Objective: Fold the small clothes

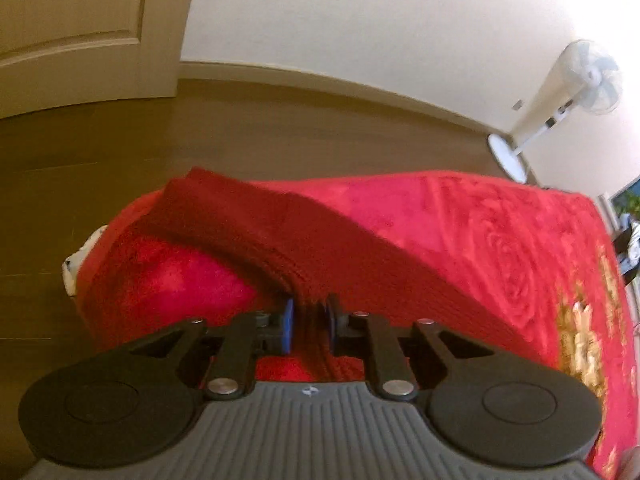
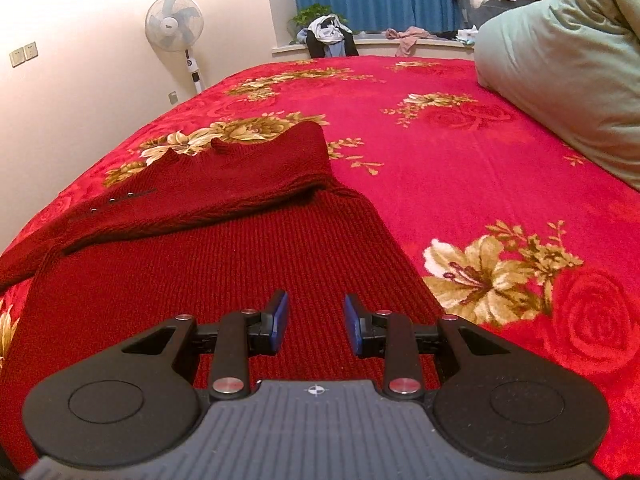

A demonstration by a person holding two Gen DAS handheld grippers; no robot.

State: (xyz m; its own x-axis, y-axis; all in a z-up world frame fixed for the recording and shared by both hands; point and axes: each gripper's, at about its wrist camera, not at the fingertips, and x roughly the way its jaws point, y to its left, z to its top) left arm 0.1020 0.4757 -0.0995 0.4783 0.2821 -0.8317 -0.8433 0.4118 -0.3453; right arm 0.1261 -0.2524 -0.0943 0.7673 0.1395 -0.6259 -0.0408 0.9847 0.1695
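A dark red ribbed knit sweater (image 2: pixel 208 264) lies on the red flowered bedspread (image 2: pixel 440 128), with one part folded over its upper half. In the left wrist view my left gripper (image 1: pixel 310 322) is shut on a bunched edge of the sweater (image 1: pixel 280 236), and the knit rises from between the blue pads and stretches away to the left. My right gripper (image 2: pixel 316 322) hovers just over the sweater's near part, its blue pads apart with nothing between them.
A green quilt (image 2: pixel 568 68) is piled at the bed's right side. A white standing fan (image 2: pixel 174 28) stands by the wall beyond the bed's left edge. Clothes lie on the window sill (image 2: pixel 332 36) before blue curtains. A brown wooden floor (image 1: pixel 160 140) lies past the bed's edge.
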